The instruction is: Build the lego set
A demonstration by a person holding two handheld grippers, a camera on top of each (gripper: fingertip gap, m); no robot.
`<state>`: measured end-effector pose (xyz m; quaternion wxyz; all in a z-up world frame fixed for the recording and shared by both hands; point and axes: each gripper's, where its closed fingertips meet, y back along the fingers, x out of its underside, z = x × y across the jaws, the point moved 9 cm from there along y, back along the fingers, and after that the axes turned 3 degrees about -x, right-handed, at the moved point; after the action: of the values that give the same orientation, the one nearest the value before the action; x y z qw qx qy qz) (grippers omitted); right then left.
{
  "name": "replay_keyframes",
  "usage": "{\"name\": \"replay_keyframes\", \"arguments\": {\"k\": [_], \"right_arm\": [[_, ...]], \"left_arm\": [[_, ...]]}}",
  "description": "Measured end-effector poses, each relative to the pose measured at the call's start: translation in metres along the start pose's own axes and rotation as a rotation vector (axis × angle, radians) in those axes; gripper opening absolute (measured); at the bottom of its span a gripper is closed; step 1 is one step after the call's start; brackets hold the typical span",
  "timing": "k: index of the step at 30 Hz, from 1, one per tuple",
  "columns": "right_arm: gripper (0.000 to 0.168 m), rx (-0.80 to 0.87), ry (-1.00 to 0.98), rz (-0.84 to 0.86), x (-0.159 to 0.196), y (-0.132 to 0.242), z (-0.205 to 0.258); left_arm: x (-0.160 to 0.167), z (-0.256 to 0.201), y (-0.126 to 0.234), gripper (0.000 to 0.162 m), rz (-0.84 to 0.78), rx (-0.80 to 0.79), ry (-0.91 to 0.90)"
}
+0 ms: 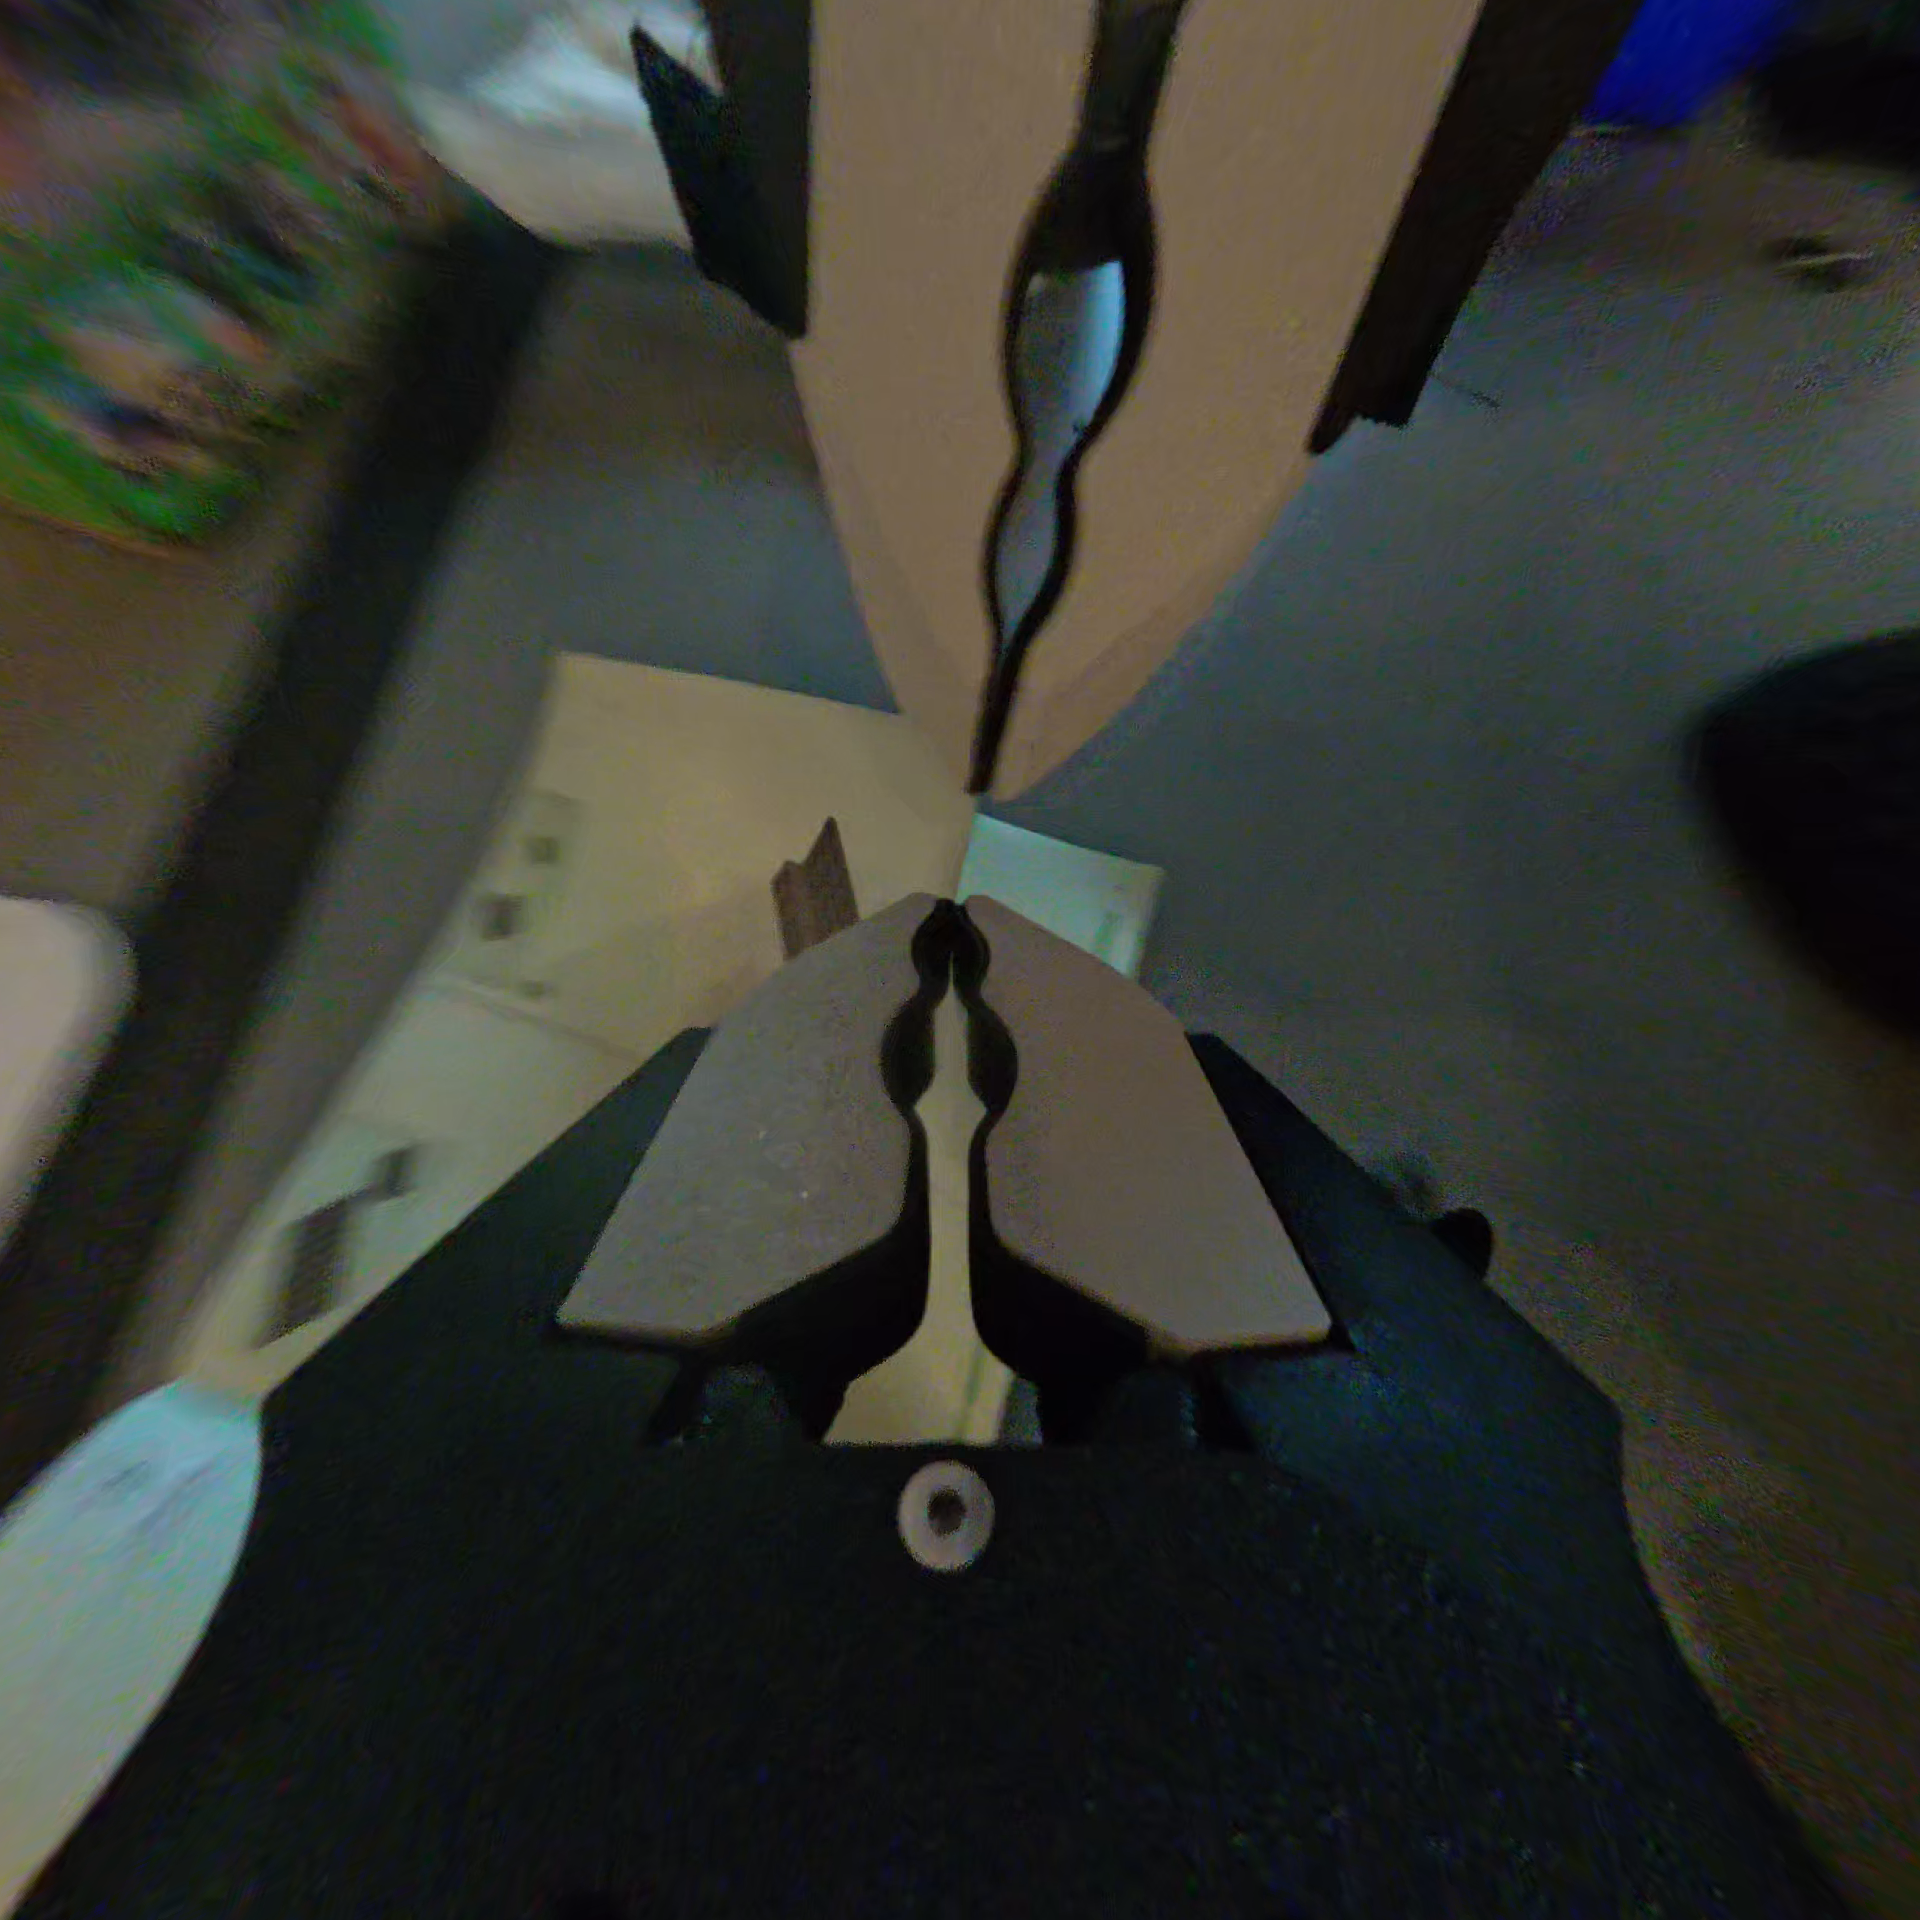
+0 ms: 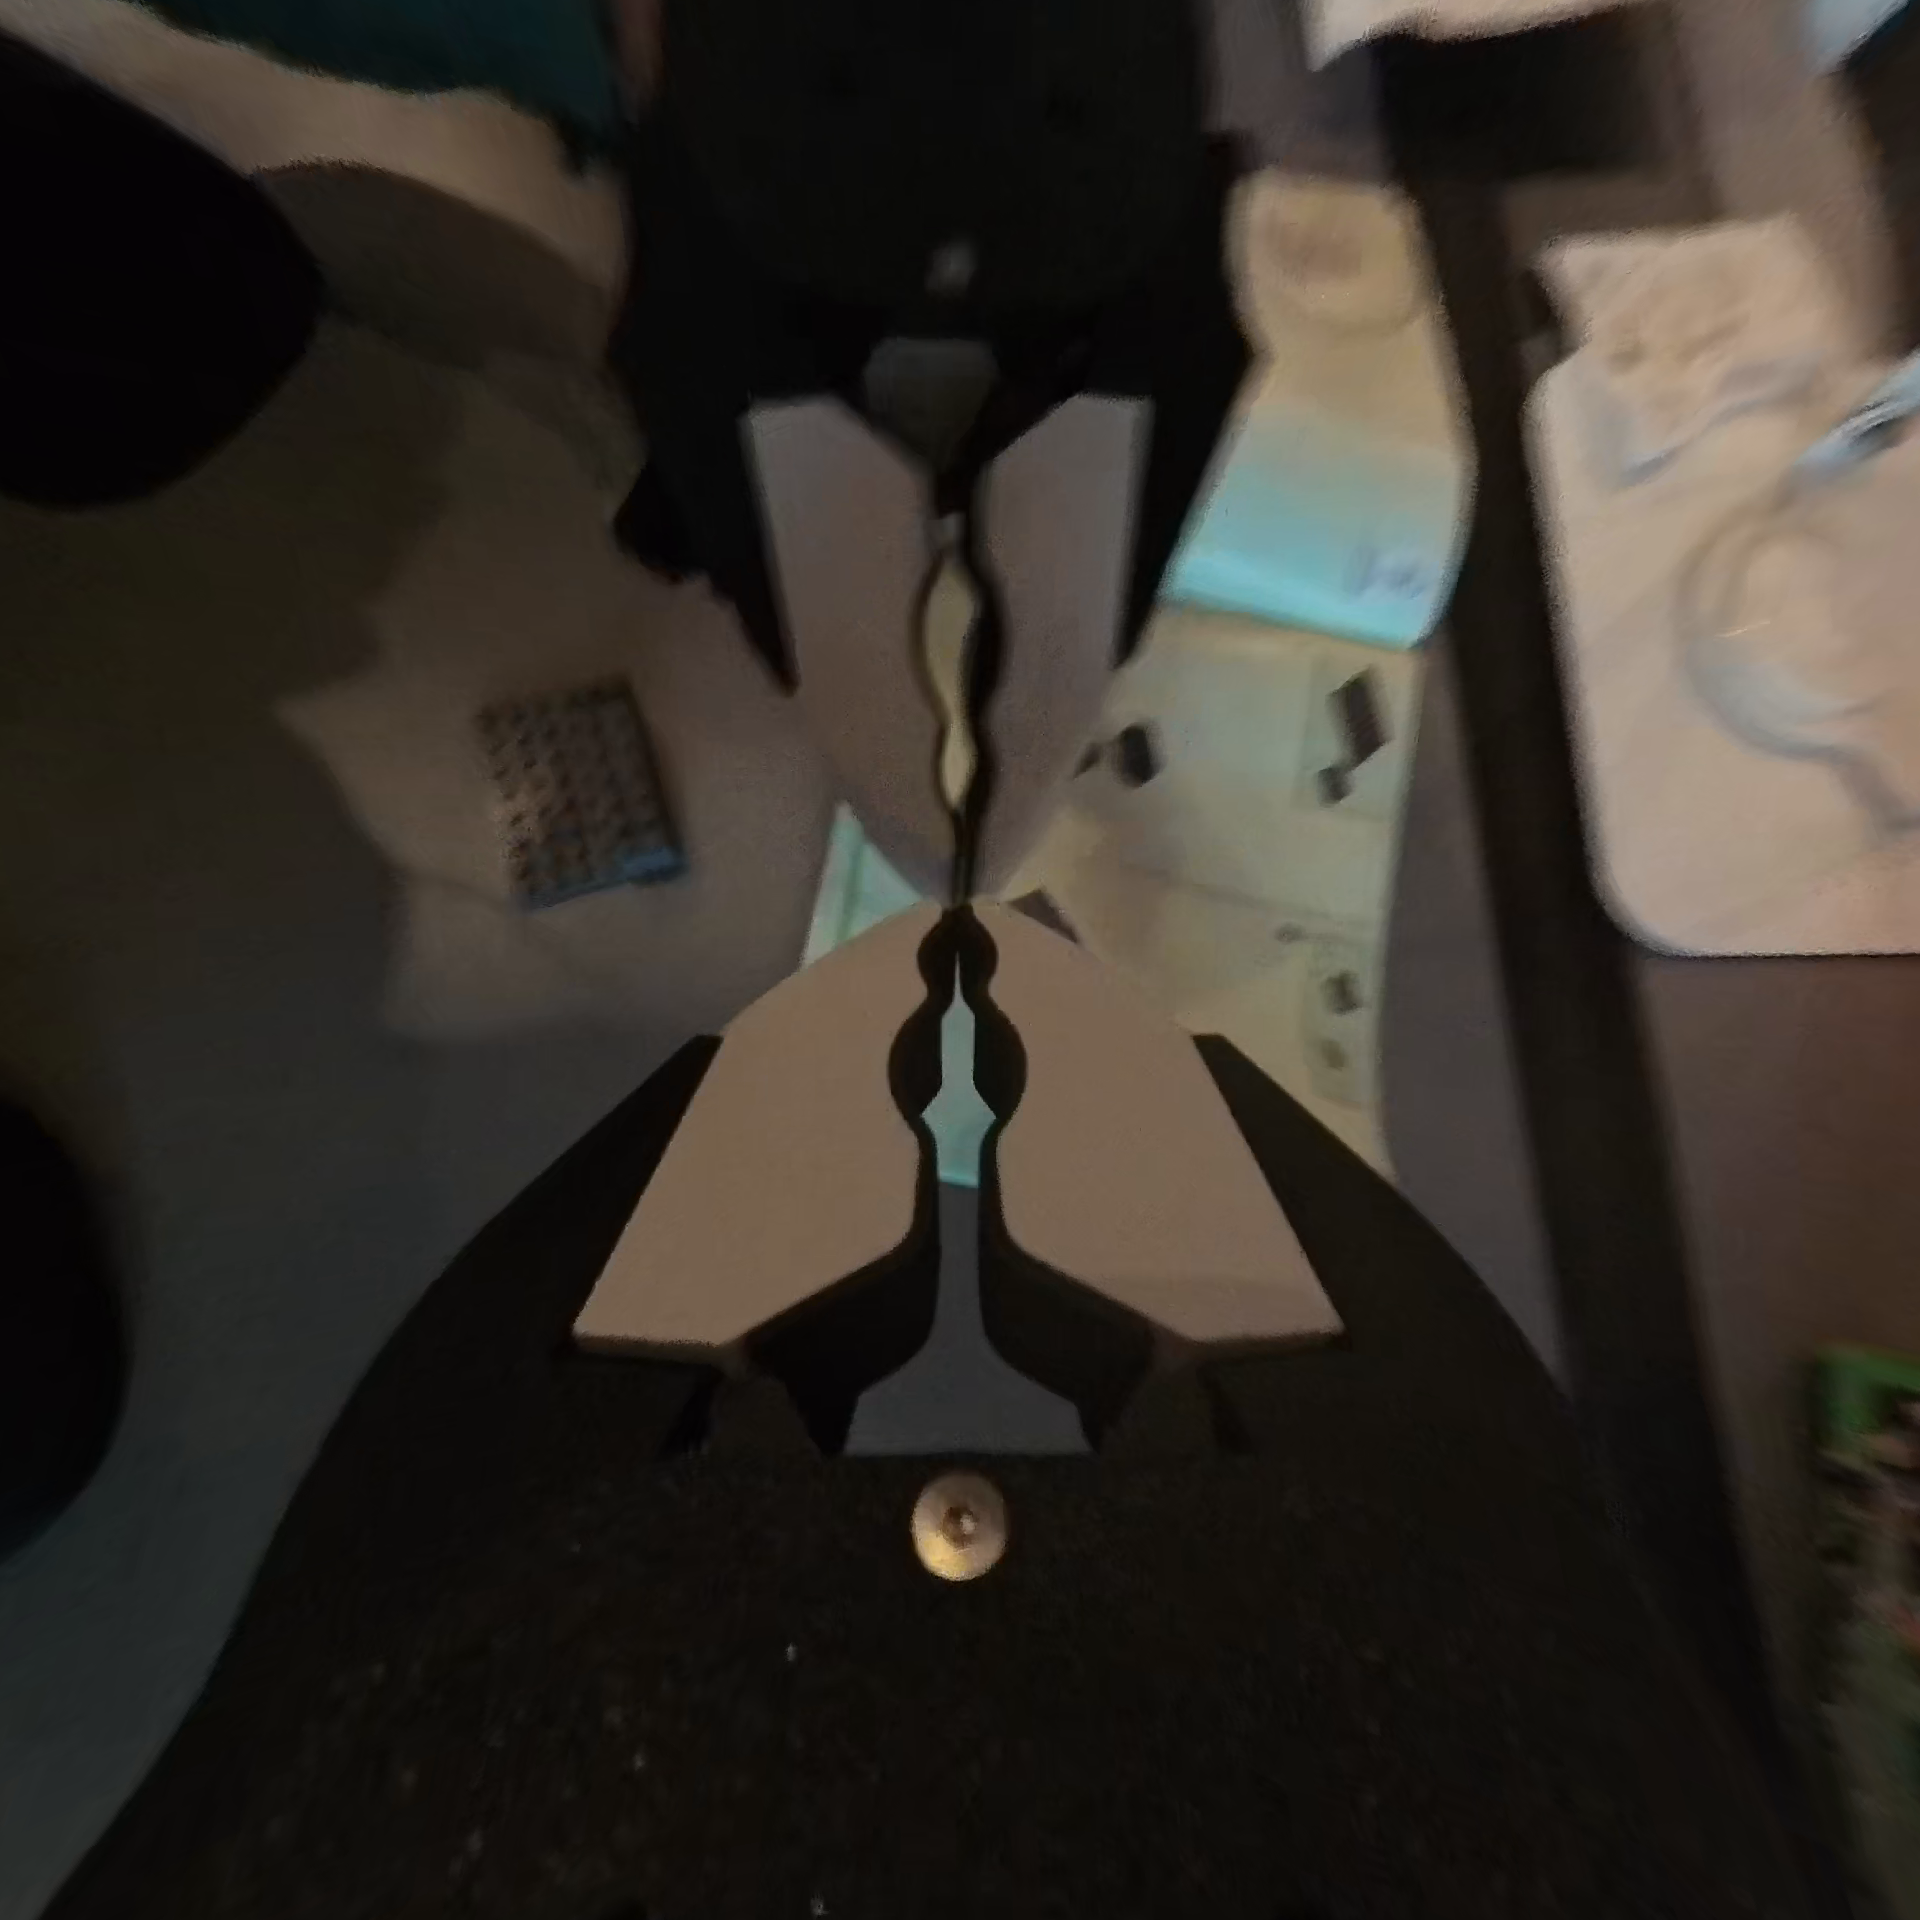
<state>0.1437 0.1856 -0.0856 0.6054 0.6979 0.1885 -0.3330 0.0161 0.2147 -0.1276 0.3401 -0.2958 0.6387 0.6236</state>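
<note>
Left tongs (image 1: 954,914) closed (tip-to-tip, opposite right tongs (image 1: 985,781))

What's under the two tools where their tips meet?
Below the left tool and right tool, meeting tip to tip, lies an open instruction booklet on the grey floor. A small dark piece pokes out beside the tips. The tools cover whatever lies directly below them.

1. A small dark brown lego piece (image 1: 816,888) stands tilted between the two gripper tips; the blur hides whether either tip pinches it.
2. An instruction booklet (image 2: 1262,831) lies open and flat on the surface beneath, its pale pages printed with pictures of dark pieces.
3. A grey studded lego plate (image 2: 577,795) lies flat on the surface, well apart from the booklet.
</note>
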Motion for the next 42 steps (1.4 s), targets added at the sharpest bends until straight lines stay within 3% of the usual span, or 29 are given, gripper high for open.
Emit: {"name": "replay_keyframes", "arguments": {"k": [3,7,13,18,27,33,38,42], "right_arm": [[0.002,0.160,-0.002,-0.076,-0.014,0.010,-0.004],[0.022,0.345,-0.018,-0.130,-0.009,0.020,0.003],[0.009,0.336,-0.049,0.100,0.049,-0.063,0.033],[0.000,0.361,-0.031,0.150,0.065,-0.074,0.035],[0.000,0.368,-0.080,0.243,0.082,-0.059,0.020],[0.000,0.409,-0.163,0.244,0.088,-0.055,0.021],[0.008,0.362,-0.140,0.145,0.045,-0.057,0.019],[0.010,0.321,-0.050,0.081,-0.009,-0.097,0.015]], "left_arm": [[-0.007,-0.003,0.018,0.000,-0.050,-0.176,0.006],[0.002,-0.004,0.056,0.000,-0.170,-0.425,0.120],[0.040,0.000,0.121,0.000,-0.289,-0.780,0.241],[0.077,0.007,0.150,0.000,-0.224,-0.909,0.322],[0.145,0.002,0.143,0.000,0.023,-0.927,0.500],[0.165,-0.014,0.131,0.001,0.178,-0.869,0.526],[0.167,-0.018,0.127,0.002,0.245,-0.853,0.503],[0.168,-0.019,0.125,0.002,0.234,-0.862,0.495]]}}
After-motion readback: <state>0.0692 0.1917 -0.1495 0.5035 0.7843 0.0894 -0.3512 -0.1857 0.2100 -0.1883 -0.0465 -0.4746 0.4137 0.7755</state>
